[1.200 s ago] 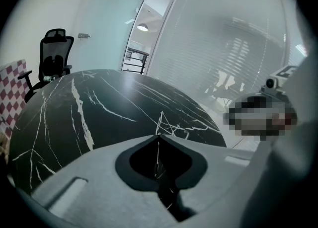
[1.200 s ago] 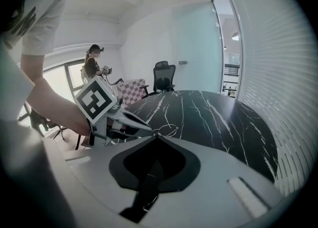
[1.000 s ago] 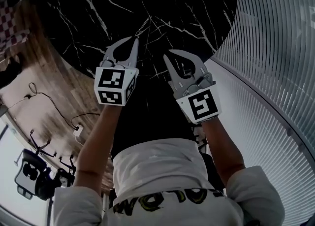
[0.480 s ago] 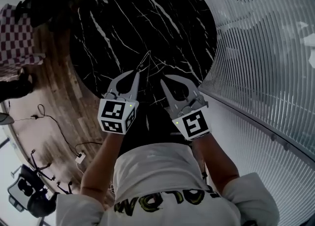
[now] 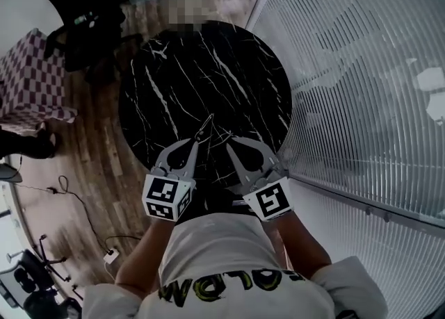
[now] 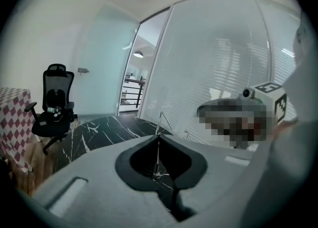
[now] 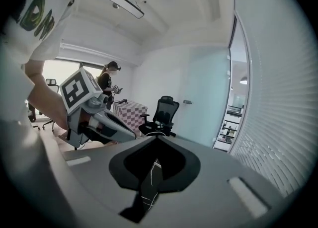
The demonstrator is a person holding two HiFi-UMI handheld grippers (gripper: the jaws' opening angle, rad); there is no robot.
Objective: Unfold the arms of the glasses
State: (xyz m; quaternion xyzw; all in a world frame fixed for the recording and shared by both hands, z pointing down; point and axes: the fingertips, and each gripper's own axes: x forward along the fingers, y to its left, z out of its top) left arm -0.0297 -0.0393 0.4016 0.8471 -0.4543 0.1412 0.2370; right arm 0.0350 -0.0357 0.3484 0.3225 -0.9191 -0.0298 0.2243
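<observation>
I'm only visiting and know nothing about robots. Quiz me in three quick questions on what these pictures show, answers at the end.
1. True or false: the round table has a plain white top.
2. Which of these stands on the floor near the table? A) a black office chair B) a ladder C) a bicycle
3. In a few words: how do the jaws of the left gripper stand?

Key
1. False: the top is black with white veins.
2. A.
3. Together, with a thin wire-like piece sticking out past their tips. The pictures do not show what it is.
</observation>
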